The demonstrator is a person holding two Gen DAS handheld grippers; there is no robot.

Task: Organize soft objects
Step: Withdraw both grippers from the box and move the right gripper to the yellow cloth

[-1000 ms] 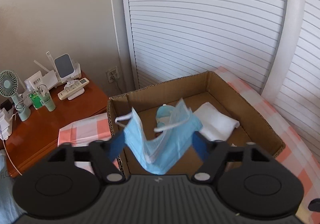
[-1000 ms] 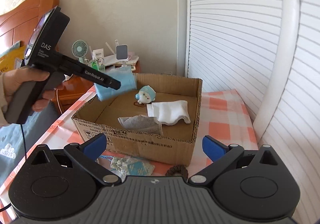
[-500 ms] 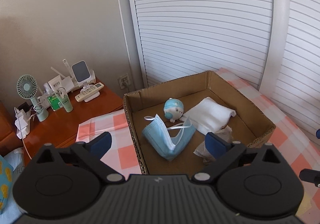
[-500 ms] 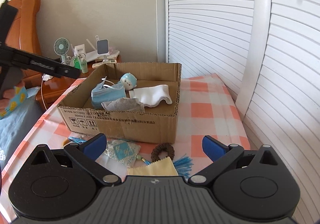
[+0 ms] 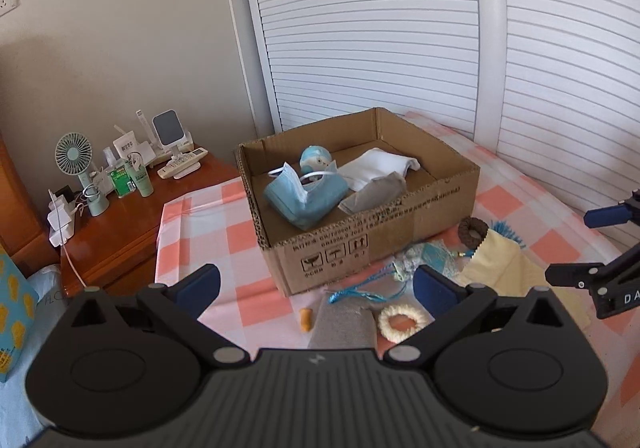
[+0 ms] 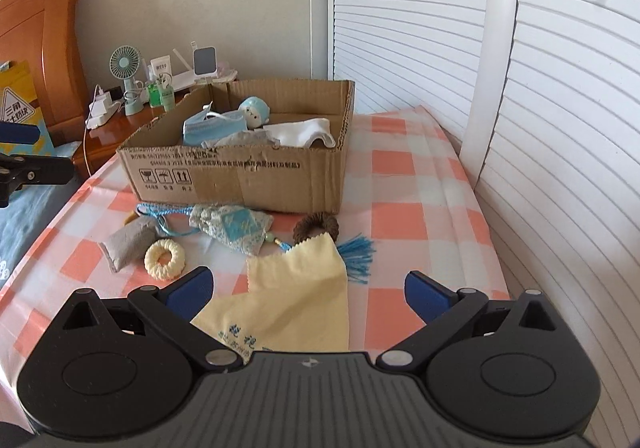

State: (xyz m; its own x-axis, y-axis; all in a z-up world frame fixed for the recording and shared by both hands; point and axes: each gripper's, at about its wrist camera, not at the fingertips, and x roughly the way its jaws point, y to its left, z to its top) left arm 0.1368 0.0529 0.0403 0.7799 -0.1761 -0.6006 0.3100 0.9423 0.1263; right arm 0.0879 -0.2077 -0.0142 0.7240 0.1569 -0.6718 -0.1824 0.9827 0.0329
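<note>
Both grippers stand wide open and hold nothing; the left gripper point(image 5: 316, 286) hangs over the near left part of the checked tabletop point(image 6: 404, 183), the right gripper point(image 6: 306, 288) over its near edge, directly above the yellow cloth point(image 6: 294, 288), which looks like the next thing to be taken.

That cloth lies flat, its long axis running from the near edge toward the box, one pinked corner pointing at the brown hair tie point(image 6: 316, 228); being flat and thin, it probably needs a pinch at an edge or corner. To its left sit the cream hair ring point(image 6: 165, 256) and the grey pouch point(image 6: 130, 242), the pouch lying slantwise with one end toward the box; beyond them the pale blue sachet point(image 6: 234, 226) lies crosswise in front of the box, its blue cord point(image 6: 160, 211) trailing left and its blue tassel point(image 6: 358, 252) out to the right beside the cloth.

These loose pieces are gathered just before the cardboard box point(image 6: 240, 175), presumably awaiting their turn; the box stands toward the far side of the tabletop, its long side facing the grippers. Inside it lie the blue face mask point(image 5: 306, 197) at the left, folded and propped up, a grey sock point(image 5: 372, 195) beside it, a white sock point(image 5: 380, 165) further back, and a small round doll point(image 5: 316, 159) against the far wall.
</note>
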